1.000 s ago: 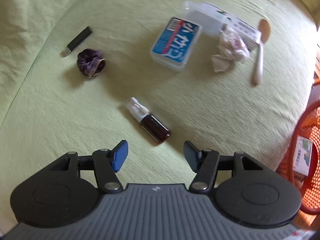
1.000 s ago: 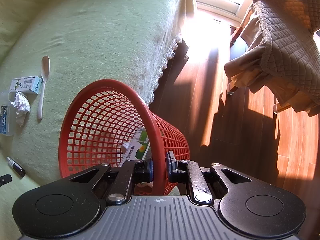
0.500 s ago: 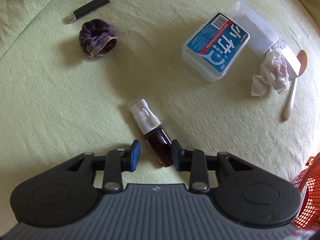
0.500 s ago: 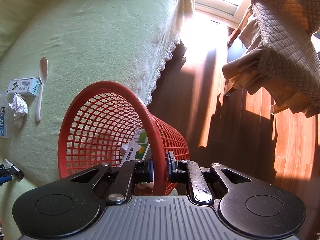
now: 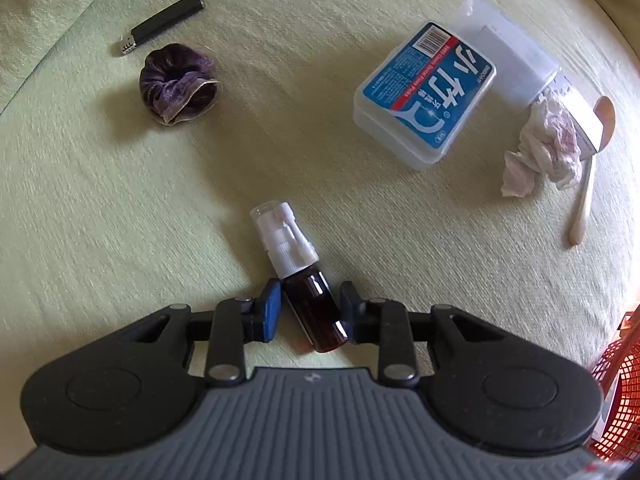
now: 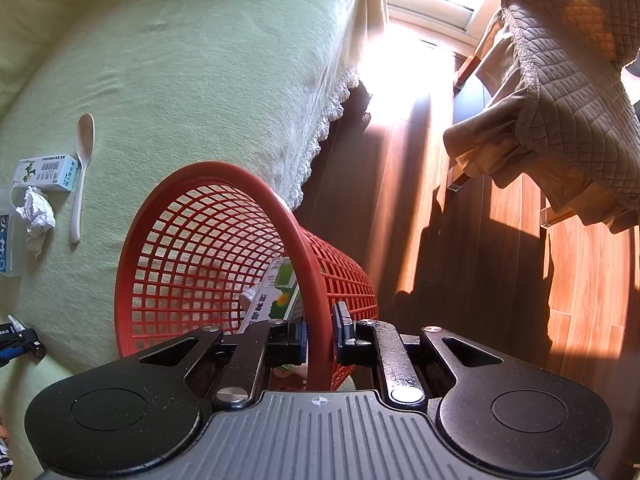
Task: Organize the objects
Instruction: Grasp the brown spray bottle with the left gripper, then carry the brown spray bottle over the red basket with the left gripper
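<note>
A small brown spray bottle (image 5: 308,296) with a white pump cap lies on the green bedspread (image 5: 120,208). My left gripper (image 5: 310,310) has its jaws closed against both sides of the bottle's brown body. My right gripper (image 6: 320,334) is shut on the rim of a red mesh basket (image 6: 224,248), held beside the bed. A green and white box (image 6: 276,300) lies inside the basket. The basket's edge shows in the left wrist view (image 5: 618,400).
On the bed lie a black lighter (image 5: 162,24), a purple scrunchie (image 5: 178,76), a blue-labelled plastic box (image 5: 426,92), a crumpled tissue (image 5: 540,152), a white spoon (image 5: 588,176) and a small carton (image 6: 44,172). A quilted chair (image 6: 560,92) stands on the wooden floor (image 6: 520,260).
My left gripper moved forward and down to the spray bottle and closed its jaws from wide open onto it. My right gripper kept its hold on the basket rim.
</note>
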`<state>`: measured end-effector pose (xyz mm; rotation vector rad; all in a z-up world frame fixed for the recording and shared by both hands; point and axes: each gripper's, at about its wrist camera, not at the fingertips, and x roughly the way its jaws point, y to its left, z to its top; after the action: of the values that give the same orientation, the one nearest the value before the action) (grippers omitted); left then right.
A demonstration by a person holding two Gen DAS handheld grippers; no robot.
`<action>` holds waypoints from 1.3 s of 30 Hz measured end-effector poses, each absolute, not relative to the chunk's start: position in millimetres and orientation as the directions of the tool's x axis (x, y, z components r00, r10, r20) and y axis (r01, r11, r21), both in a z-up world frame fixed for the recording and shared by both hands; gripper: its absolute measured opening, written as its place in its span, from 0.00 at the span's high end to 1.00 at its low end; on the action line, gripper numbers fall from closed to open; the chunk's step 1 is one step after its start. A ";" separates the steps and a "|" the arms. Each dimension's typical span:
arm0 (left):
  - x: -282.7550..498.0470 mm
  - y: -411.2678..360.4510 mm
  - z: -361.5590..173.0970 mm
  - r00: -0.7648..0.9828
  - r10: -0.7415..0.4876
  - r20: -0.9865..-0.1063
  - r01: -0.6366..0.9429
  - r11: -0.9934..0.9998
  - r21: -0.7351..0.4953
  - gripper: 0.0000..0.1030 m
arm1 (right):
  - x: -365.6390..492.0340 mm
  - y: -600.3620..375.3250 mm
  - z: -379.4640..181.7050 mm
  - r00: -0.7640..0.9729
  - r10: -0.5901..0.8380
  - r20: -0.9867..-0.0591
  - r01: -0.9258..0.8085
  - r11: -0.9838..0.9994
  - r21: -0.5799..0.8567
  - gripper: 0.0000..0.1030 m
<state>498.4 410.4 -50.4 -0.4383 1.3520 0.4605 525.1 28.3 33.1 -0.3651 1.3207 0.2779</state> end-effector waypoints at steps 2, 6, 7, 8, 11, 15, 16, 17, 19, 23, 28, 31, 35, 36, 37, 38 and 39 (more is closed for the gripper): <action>496.4 405.5 -45.7 0.157 0.060 -0.986 -0.530 0.848 -0.033 0.77 | 525.6 27.4 33.1 0.227 -0.008 -0.974 -0.399 0.911 -0.101 0.91; 491.8 384.7 -25.2 0.209 0.066 -0.976 -0.419 0.908 -0.029 0.79 | 526.1 27.4 32.7 0.226 -0.007 -0.974 -0.398 0.912 -0.099 0.91; 491.6 378.9 -21.5 0.221 0.064 -0.973 -0.388 0.921 -0.027 0.79 | 526.1 27.3 32.6 0.226 -0.007 -0.974 -0.397 0.912 -0.099 0.91; 491.8 372.3 -18.4 0.230 0.062 -0.971 -0.356 0.934 -0.024 0.79 | 526.2 27.4 32.7 0.226 -0.007 -0.974 -0.397 0.912 -0.099 0.91; 501.7 362.8 -20.7 0.232 0.065 -0.971 -0.305 0.952 -0.009 0.79 | 526.2 27.4 32.5 0.226 -0.007 -0.974 -0.397 0.913 -0.099 0.91; 517.1 360.6 -39.9 0.186 0.069 -0.980 -0.300 0.954 0.010 0.80 | 526.3 27.5 32.3 0.226 -0.006 -0.974 -0.398 0.912 -0.098 0.91; 518.5 360.2 -41.6 0.183 0.067 -0.981 -0.305 0.952 0.009 0.81 | 526.2 27.5 32.3 0.226 -0.005 -0.974 -0.399 0.912 -0.097 0.91; 519.9 359.8 -41.4 0.179 0.065 -0.982 -0.308 0.951 0.007 0.81 | 526.5 27.8 31.9 0.226 -0.004 -0.974 -0.400 0.911 -0.096 0.91; 520.2 358.0 -37.9 0.178 0.069 -0.982 -0.304 0.953 0.012 0.82 | 526.2 27.6 31.4 0.225 -0.003 -0.974 -0.398 0.913 -0.095 0.91; 519.5 351.2 -28.8 0.159 0.067 -0.985 -0.286 0.958 0.019 0.82 | 527.2 27.3 31.4 0.224 -0.001 -0.975 -0.396 0.914 -0.091 0.91; 524.9 334.5 -11.1 0.150 0.034 -0.988 -0.270 0.963 -0.007 0.82 | 527.9 27.0 31.6 0.224 0.000 -0.975 -0.394 0.914 -0.090 0.91; 530.0 319.8 1.6 0.153 0.013 -0.988 -0.236 0.972 -0.024 0.82 | 527.9 27.0 31.7 0.224 0.000 -0.975 -0.394 0.915 -0.090 0.91; 537.5 298.7 12.7 0.174 -0.040 -0.984 -0.174 0.982 -0.071 0.82 | 527.8 27.1 31.8 0.224 0.001 -0.975 -0.393 0.915 -0.089 0.91; 538.3 288.8 16.1 0.184 -0.055 -0.981 -0.154 0.984 -0.084 0.82 | 527.7 27.0 31.8 0.225 0.001 -0.974 -0.393 0.915 -0.090 0.91; 539.4 281.5 20.3 0.190 -0.070 -0.979 -0.138 0.986 -0.097 0.82 | 527.7 27.2 31.6 0.224 0.001 -0.974 -0.394 0.915 -0.090 0.91; 540.9 271.7 25.3 0.196 -0.090 -0.976 -0.117 0.986 -0.114 0.82 | 528.1 27.3 31.2 0.225 0.001 -0.974 -0.396 0.914 -0.091 0.91; 541.8 262.0 30.1 0.201 -0.108 -0.974 -0.099 0.987 -0.130 0.82 | 527.9 27.7 30.9 0.226 0.001 -0.974 -0.397 0.913 -0.091 0.91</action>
<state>541.8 262.0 30.1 -0.1772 1.3703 -0.0066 527.9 27.7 30.9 -0.3537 1.3220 0.2824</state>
